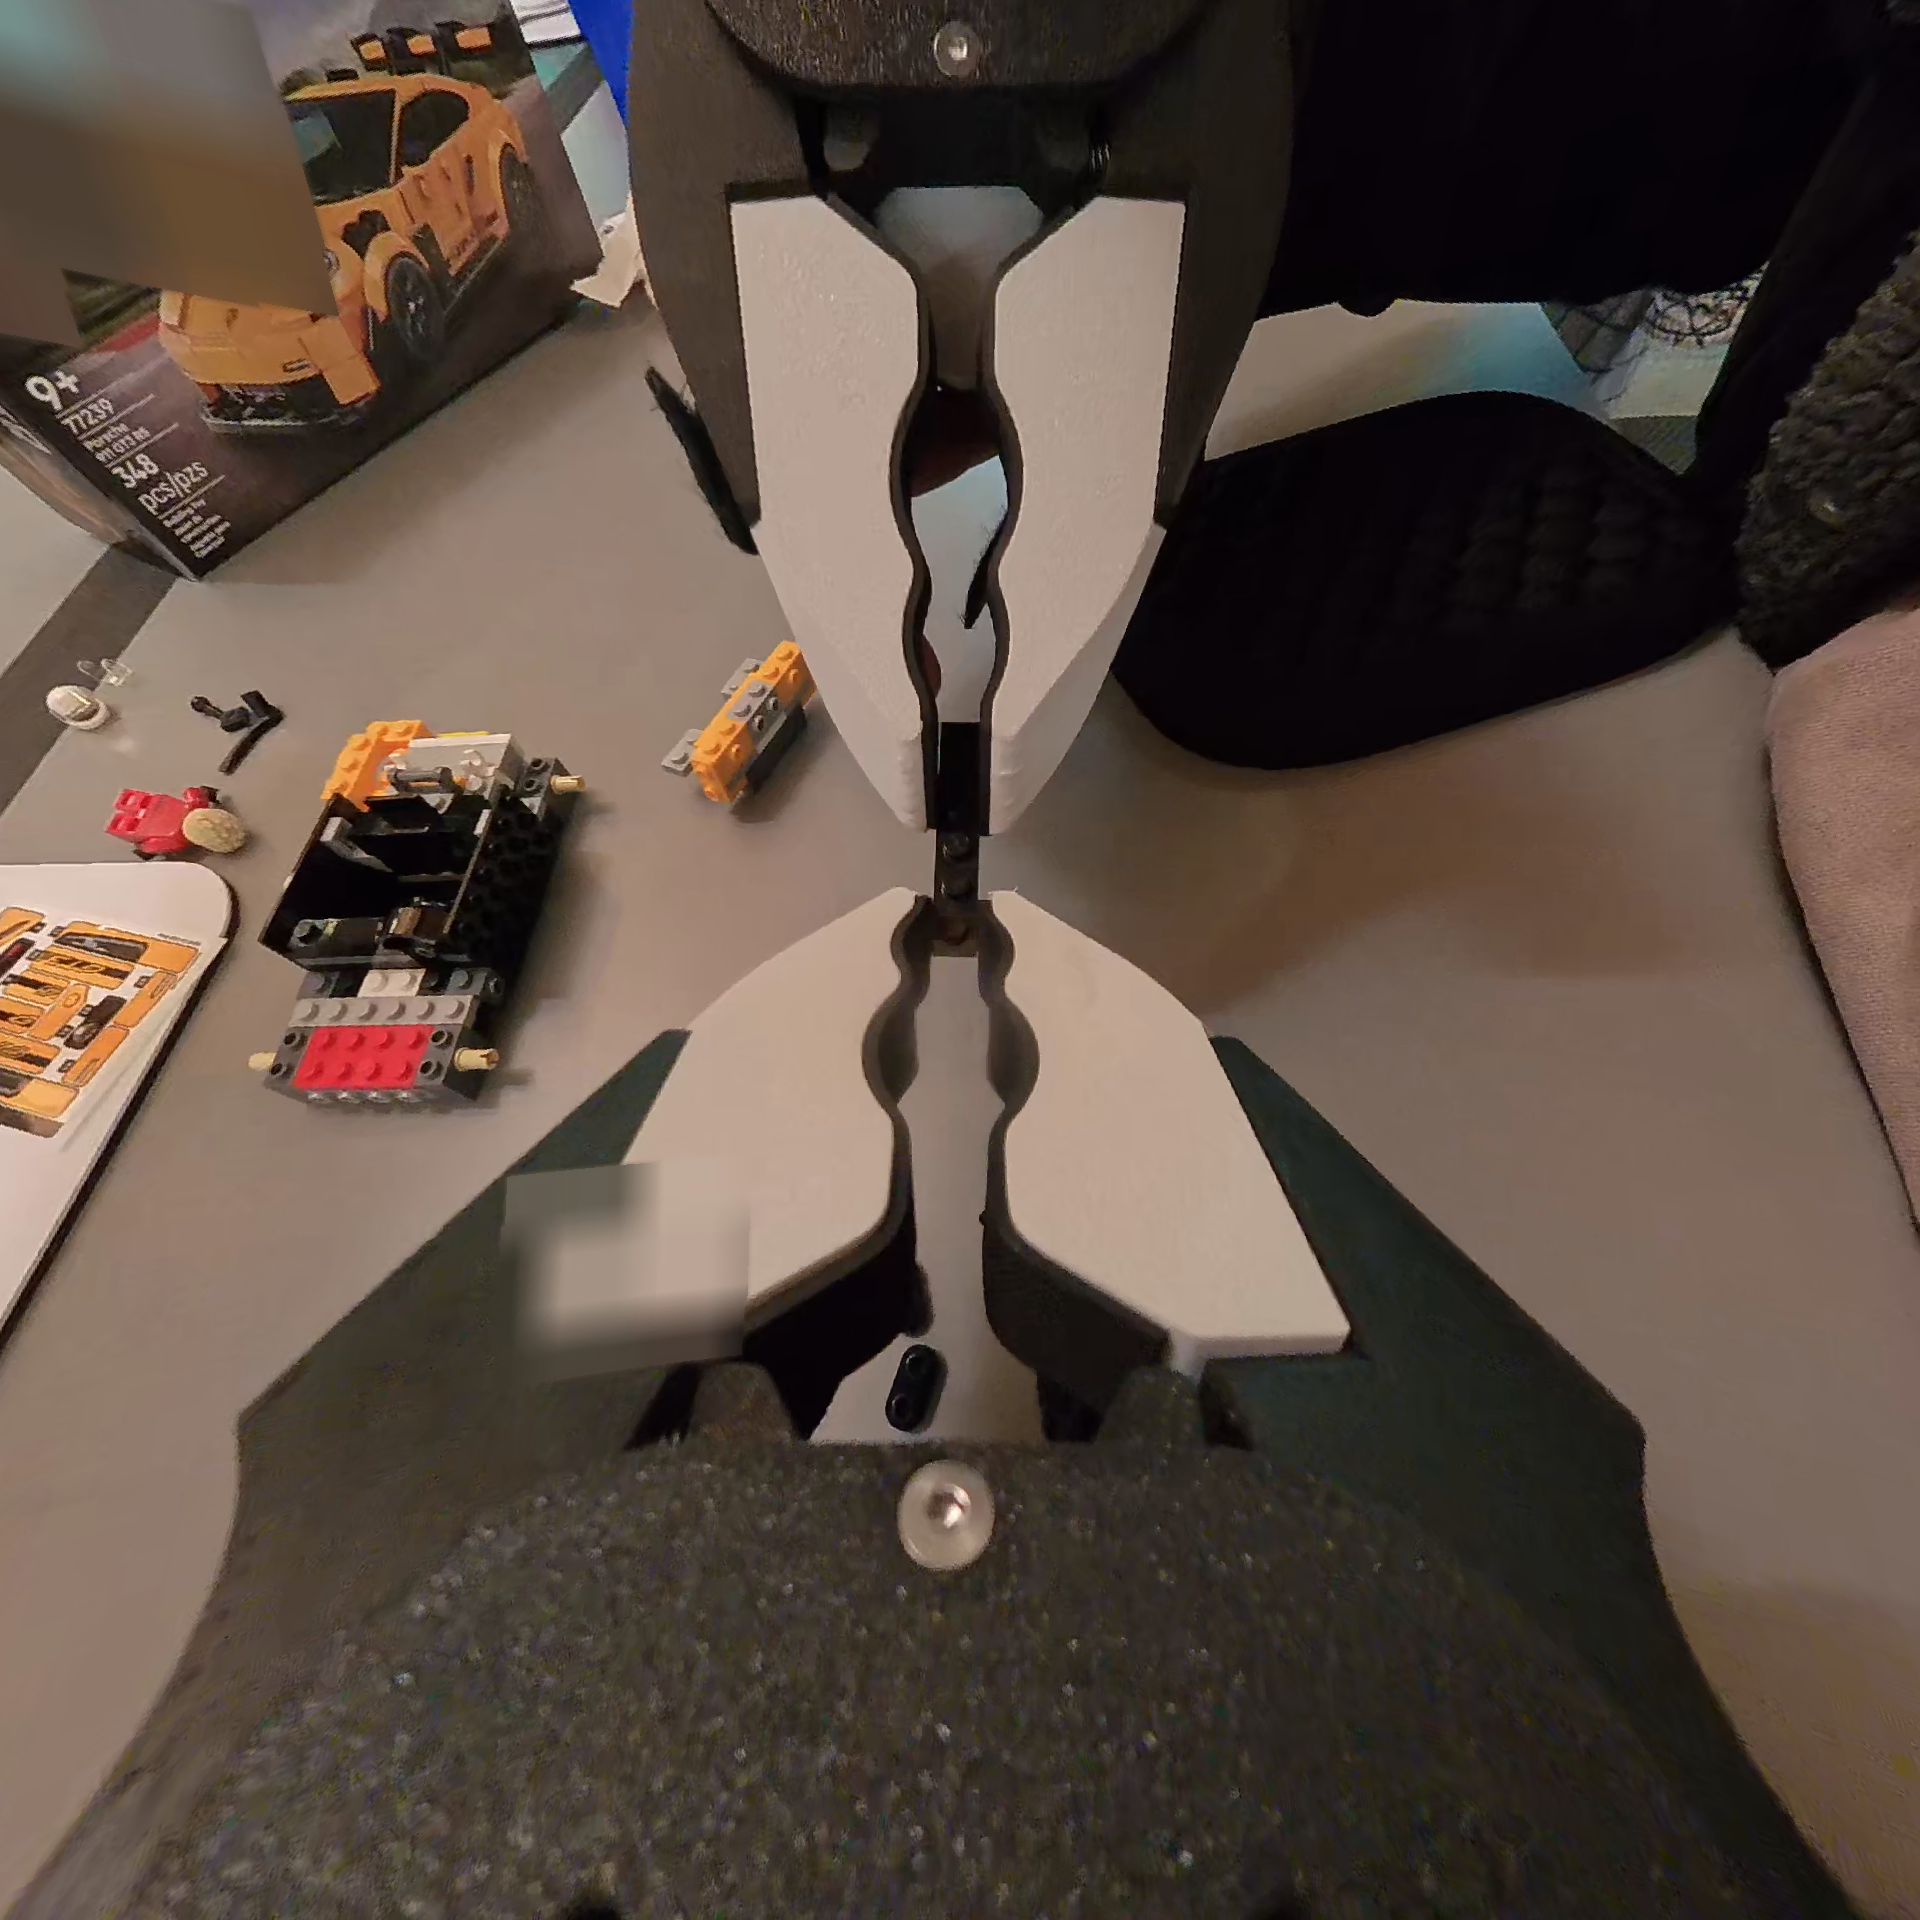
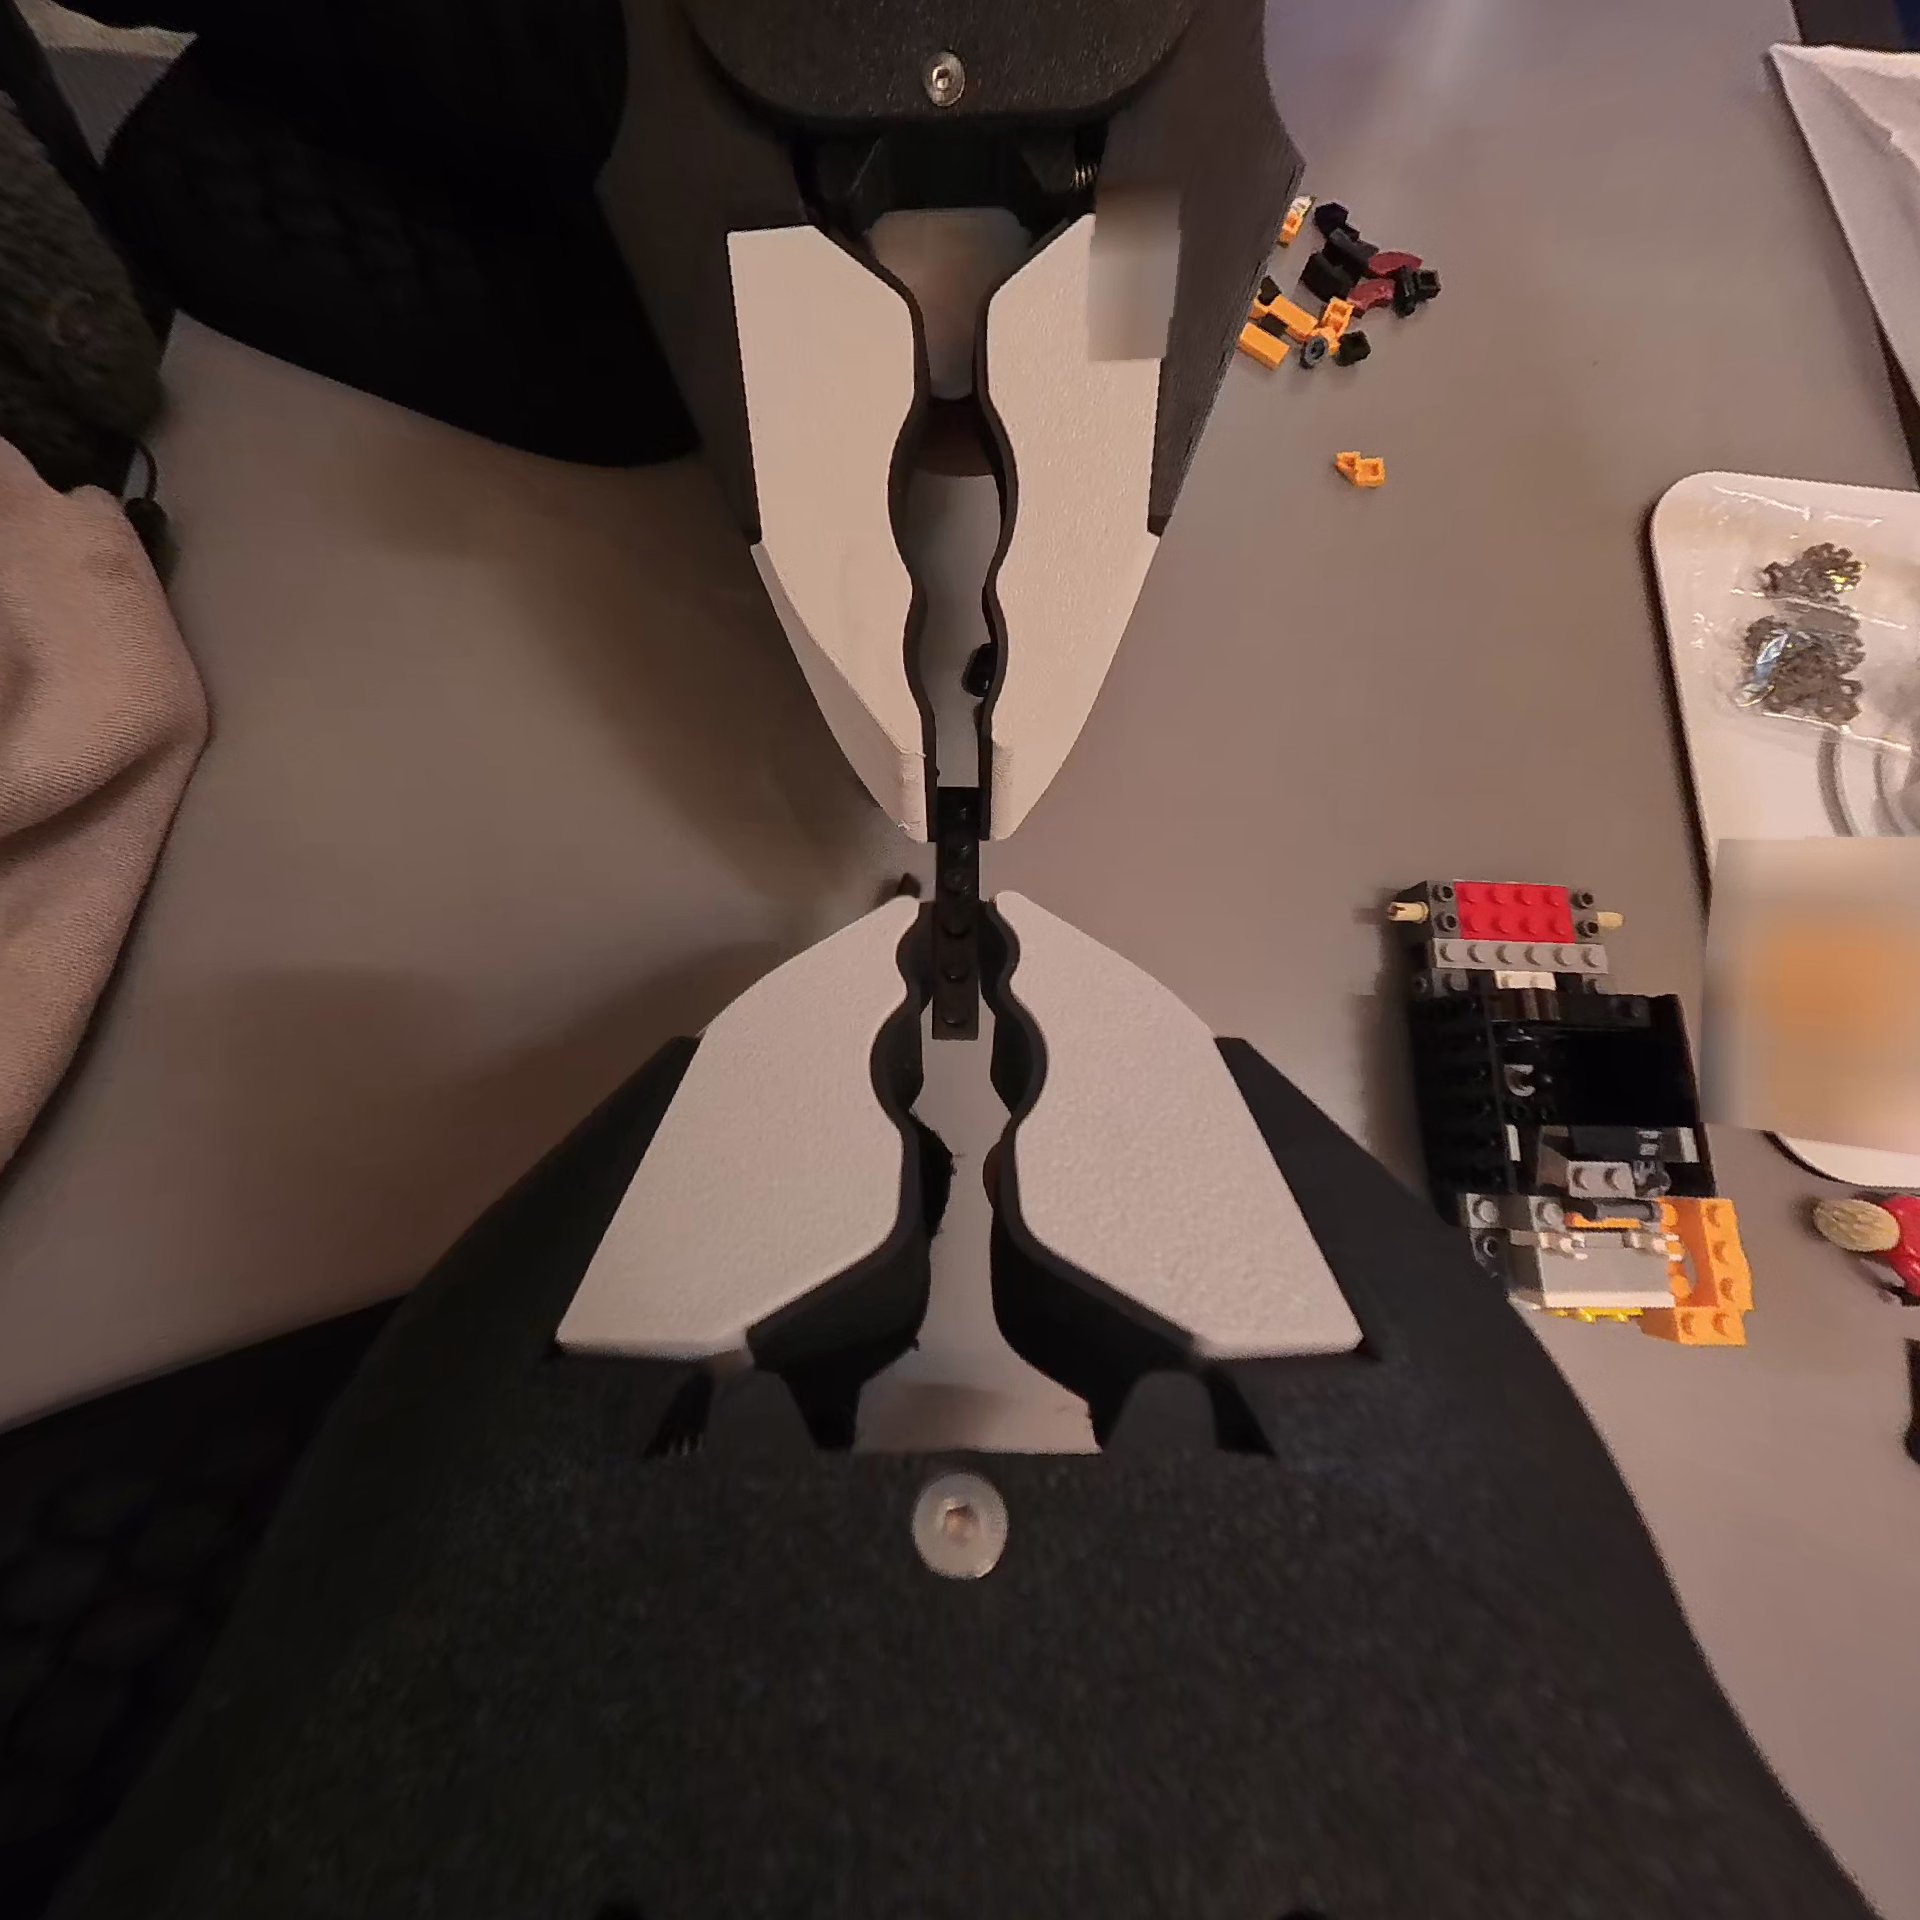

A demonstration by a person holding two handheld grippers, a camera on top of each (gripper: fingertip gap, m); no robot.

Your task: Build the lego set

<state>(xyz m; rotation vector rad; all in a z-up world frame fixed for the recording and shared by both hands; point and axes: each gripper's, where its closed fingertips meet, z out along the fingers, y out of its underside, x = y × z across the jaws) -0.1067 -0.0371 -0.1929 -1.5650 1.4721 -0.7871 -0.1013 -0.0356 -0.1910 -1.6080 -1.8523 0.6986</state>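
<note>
Grippers, two, are meeting tip to tip above a grey table (image 1: 1351, 987). Left gripper (image 1: 957, 902) and right gripper (image 2: 957, 914) are each closing nearly all the way on opposite ends of one narrow black strip (image 2: 956, 935), which is bridging the small gap between the tips, clear of the table.

Partly built car, one (image 1: 416, 914): black base, red plate at one end, orange bricks at the other, lying on the table well apart from the strip.

Left wrist view alone is showing one set box (image 1: 312, 312), one small orange and grey sub-assembly (image 1: 743, 727), one instruction booklet (image 1: 94, 997) and one red piece (image 1: 156, 821).

Right wrist view alone is showing one scatter of orange, black and dark red loose pieces (image 2: 1340, 301), one stray orange piece (image 2: 1361, 468) and one white tray (image 2: 1683, 623) holding clear bags.
</note>
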